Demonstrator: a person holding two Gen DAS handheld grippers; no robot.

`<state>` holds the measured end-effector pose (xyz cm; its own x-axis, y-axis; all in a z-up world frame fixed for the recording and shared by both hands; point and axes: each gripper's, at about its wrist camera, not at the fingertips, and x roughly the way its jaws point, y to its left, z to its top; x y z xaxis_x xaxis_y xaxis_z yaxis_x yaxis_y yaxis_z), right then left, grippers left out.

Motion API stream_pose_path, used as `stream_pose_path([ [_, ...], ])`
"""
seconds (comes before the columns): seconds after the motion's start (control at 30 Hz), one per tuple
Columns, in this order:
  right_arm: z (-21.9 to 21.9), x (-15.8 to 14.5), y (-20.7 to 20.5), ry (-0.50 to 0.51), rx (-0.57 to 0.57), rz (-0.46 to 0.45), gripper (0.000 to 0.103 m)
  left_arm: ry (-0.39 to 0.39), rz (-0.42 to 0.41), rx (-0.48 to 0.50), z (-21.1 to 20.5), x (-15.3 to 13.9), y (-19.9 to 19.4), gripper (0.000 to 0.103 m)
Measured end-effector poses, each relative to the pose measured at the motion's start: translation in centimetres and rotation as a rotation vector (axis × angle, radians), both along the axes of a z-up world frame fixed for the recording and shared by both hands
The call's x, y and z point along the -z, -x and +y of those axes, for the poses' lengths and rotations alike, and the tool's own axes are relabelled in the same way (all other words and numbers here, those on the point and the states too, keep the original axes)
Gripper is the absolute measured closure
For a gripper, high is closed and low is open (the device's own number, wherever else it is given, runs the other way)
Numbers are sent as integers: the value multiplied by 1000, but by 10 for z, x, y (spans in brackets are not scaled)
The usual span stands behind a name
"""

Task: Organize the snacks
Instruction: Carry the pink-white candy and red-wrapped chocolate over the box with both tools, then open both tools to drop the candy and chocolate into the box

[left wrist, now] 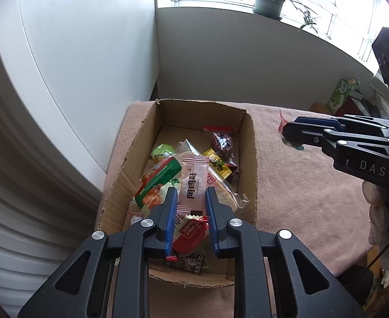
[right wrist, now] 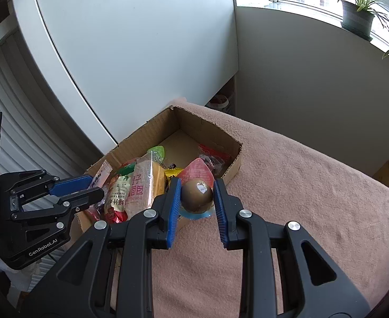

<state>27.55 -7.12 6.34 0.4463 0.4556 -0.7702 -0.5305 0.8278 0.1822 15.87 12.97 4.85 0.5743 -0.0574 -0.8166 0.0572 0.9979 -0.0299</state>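
Observation:
An open cardboard box (left wrist: 250, 159) holds several wrapped snacks and stands on a pink cloth. My left gripper (left wrist: 191, 196) is over the box and shut on a pale pink sachet (left wrist: 194, 180) that hangs above the pile. My right gripper (right wrist: 197, 188) is shut on a packed brown egg (right wrist: 197, 195) with a pink and blue wrapper, held above the cloth just by the box's (right wrist: 231, 169) near right corner. The right gripper also shows in the left wrist view (left wrist: 289, 135), to the right of the box. The left gripper shows in the right wrist view (right wrist: 96, 185) over the box's left side.
The pink cloth (right wrist: 300, 198) covers the whole table. White cabinet panels (left wrist: 75, 66) rise left of the box. A potted plant (left wrist: 269, 2) stands on the window sill. A green carton (left wrist: 341, 94) and clutter sit beyond the table's far right.

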Motion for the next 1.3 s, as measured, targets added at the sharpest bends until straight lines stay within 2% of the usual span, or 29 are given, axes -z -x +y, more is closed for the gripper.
stream_pose_path([
  [0.37,33,20,-30,-13,17,60,77,32,16,-39,18,13,-18,83],
  [0.5,34,21,-33,-13,29,55,72,56,9,-61,22,12,-29,83],
  [0.57,34,21,-33,-13,31,52,66,74,14,-72,25,13,-33,82],
  [0.63,34,21,-33,-15,33,44,49,84,19,-84,28,14,-35,75],
  [0.7,32,19,-32,-21,38,34,44,87,14,-90,29,14,-35,63],
  [0.77,31,17,-32,-22,39,31,42,85,12,-95,31,15,-35,59],
  [0.83,29,16,-31,-22,39,29,30,82,10,-99,32,14,-34,49],
  [1.0,23,13,-26,-14,43,8,27,72,-7,-106,31,11,-28,40],
  [1.07,20,11,-23,-9,43,6,25,67,-15,-110,31,9,-22,40],
  [1.13,18,10,-19,-2,44,-5,19,59,-21,-107,29,7,-19,39],
  [1.3,8,5,-5,-7,50,-23,18,56,-44,-113,27,-1,-6,38],
])
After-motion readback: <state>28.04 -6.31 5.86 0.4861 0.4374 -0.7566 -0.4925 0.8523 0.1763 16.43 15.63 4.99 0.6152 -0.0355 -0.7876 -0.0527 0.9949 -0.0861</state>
